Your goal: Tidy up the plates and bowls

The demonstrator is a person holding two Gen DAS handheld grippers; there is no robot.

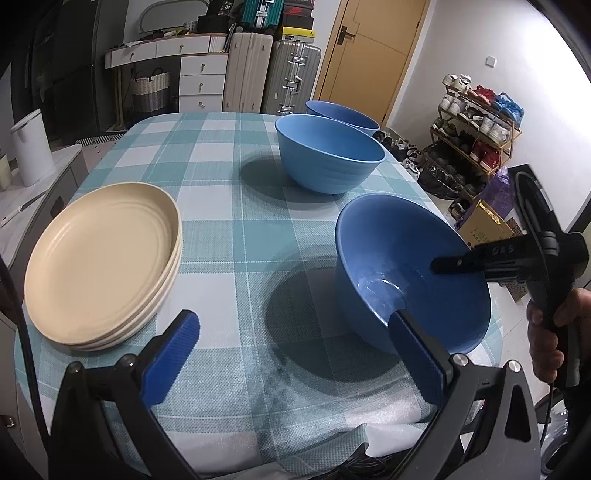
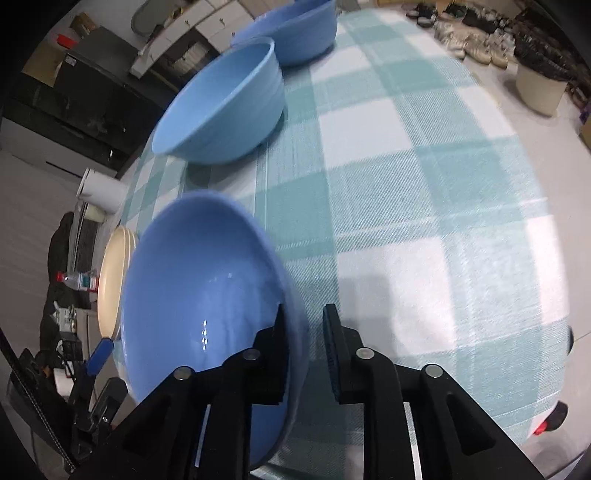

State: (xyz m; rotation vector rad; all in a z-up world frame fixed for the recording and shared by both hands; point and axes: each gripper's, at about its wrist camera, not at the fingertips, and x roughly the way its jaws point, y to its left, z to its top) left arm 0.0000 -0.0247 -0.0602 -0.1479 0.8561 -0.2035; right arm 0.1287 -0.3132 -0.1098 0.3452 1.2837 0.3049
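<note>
A blue bowl (image 1: 413, 273) is held tilted near the table's front right. My right gripper (image 1: 454, 264) grips its rim, one finger inside the bowl; in the right wrist view the gripper (image 2: 304, 325) straddles the rim of this bowl (image 2: 199, 295). Two more blue bowls stand upright behind: a middle one (image 1: 328, 155) (image 2: 221, 107) and a far one (image 1: 341, 116) (image 2: 295, 29). A stack of cream plates (image 1: 99, 262) (image 2: 110, 280) lies at the front left. My left gripper (image 1: 291, 350) is open and empty above the table's front edge, between plates and bowl.
The table carries a teal and white checked cloth (image 1: 221, 177). A white bin (image 1: 31, 147) stands left of the table. Suitcases (image 1: 273, 74), drawers and a door are behind. A shoe rack (image 1: 476, 122) is at the right.
</note>
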